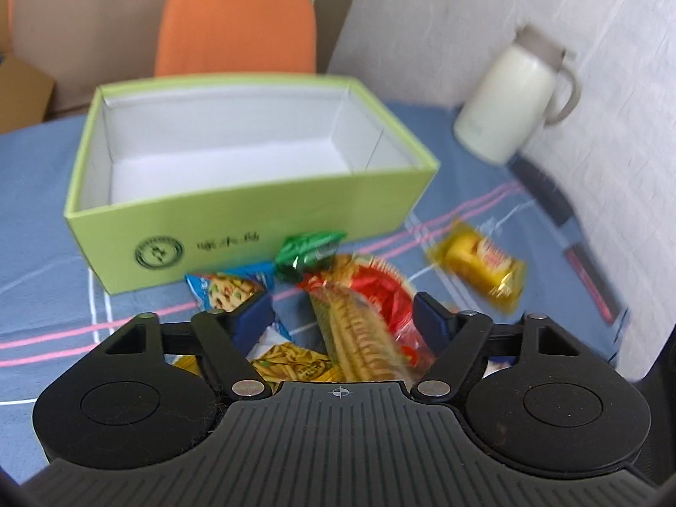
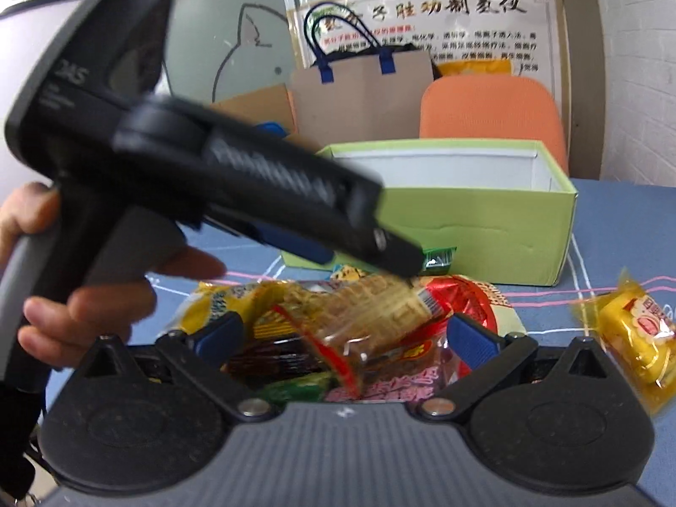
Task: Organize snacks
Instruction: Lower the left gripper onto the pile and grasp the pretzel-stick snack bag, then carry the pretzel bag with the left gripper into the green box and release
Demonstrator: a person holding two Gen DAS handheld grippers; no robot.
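A pile of snack packets lies on the blue cloth before an empty light-green box [image 1: 253, 207] [image 2: 486, 228]. My left gripper [image 1: 342, 317] is open above the pile, over a clear packet of wafer biscuits [image 1: 363, 329] and a red packet [image 1: 380, 287]. A green candy [image 1: 308, 249] lies against the box, a blue packet [image 1: 228, 287] beside it. A yellow cake packet [image 1: 481, 270] [image 2: 633, 338] lies apart to the right. My right gripper [image 2: 350, 338] is open over the wafer packet [image 2: 359, 312]. The left gripper's body [image 2: 211, 169] crosses the right wrist view.
A white jug [image 1: 511, 101] stands at the table's back right by the wall. An orange chair [image 1: 236, 25] [image 2: 494, 105] stands behind the box. Cardboard boxes and a paper bag [image 2: 363, 97] sit behind. A dark strip [image 1: 591, 270] lies along the wall.
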